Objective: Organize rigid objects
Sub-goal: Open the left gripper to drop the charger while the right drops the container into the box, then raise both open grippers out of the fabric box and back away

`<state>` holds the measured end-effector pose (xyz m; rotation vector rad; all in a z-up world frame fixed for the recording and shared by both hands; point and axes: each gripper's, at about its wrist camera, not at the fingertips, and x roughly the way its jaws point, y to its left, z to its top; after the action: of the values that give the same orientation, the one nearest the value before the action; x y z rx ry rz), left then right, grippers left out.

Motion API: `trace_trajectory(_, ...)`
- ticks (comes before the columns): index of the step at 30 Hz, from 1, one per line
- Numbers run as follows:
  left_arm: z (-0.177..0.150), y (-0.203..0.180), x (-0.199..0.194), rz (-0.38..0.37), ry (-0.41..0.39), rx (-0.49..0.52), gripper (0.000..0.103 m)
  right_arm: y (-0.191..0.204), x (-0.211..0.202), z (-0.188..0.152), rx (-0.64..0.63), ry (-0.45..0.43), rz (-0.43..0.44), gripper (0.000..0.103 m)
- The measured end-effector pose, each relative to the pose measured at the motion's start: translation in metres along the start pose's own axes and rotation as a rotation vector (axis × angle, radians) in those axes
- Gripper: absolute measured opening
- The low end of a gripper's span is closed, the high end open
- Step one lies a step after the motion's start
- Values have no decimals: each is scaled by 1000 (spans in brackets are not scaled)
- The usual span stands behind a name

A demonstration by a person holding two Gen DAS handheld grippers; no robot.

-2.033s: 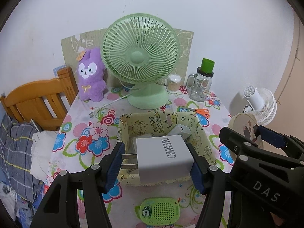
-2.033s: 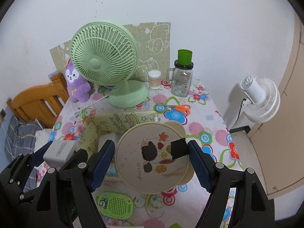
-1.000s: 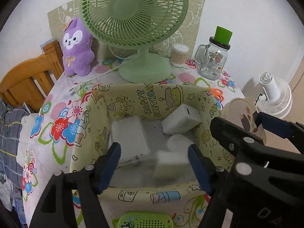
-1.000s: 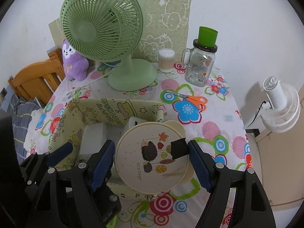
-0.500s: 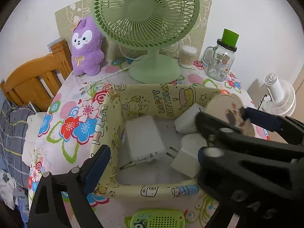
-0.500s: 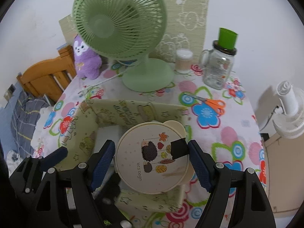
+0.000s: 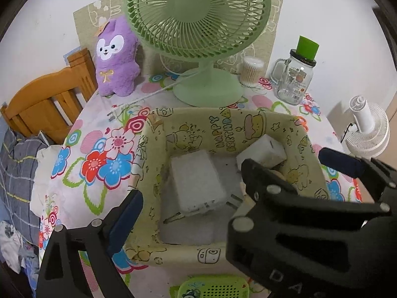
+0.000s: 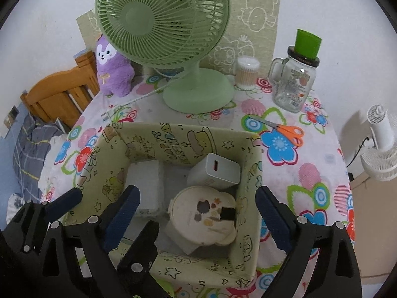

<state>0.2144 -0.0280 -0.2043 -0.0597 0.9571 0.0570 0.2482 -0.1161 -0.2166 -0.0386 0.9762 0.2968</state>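
Note:
A yellow cartoon-print fabric box [image 8: 250, 173] sits on the flowered table; it also shows in the left wrist view [image 7: 223, 121]. Inside lie a flat white charger [image 8: 146, 183] [image 7: 196, 183], a white USB charger block [image 8: 214, 172] [image 7: 260, 152], and a round cream case with a hedgehog print [image 8: 203, 216]. My right gripper [image 8: 196, 208] is open and empty just above the box, the round case below its jaws. My left gripper is open and empty at the box's near left; its right finger is hidden behind the right gripper's body in the left wrist view.
A green desk fan [image 8: 173, 24], purple plush [image 8: 111, 67], cotton-swab jar [image 8: 247, 72], glass mug jar with green lid [image 8: 295, 79] and orange scissors [image 8: 285, 130] stand behind the box. A green perforated case [image 7: 213, 286] lies in front. A wooden bed rail [image 7: 47, 99] is at left, a white fan [image 8: 382, 144] at right.
My left gripper released the white charger into the box and pulled back left. My right gripper moved over the box, opened, and the round hedgehog case now lies inside.

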Motion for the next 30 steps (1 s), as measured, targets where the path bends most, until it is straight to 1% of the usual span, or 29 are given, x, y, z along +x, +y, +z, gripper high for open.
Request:
trace_trajectory(3, 2, -1, -4, -9, -13, 11, 98, -4, -1, -3, 25, 10, 1, 96)
trace_trajectory(11, 0, -4, -19, -47, -35, 50, 102, -9, -25, -11, 80, -22, -33, 96)
trace_trajectory(19, -2, -6, -40, -81, -68, 78, 103, -8, -55, -20, 106, -69, -74, 96)
trace_trajectory(23, -4, -5, -53, -63, -91, 86, 103, -4, -70, -24, 111, -100, -89, 96)
trace_trajectory(30, -8, -2, -74, -72, -110, 101, 103, 5, -95, -30, 107, -141, -96, 96)
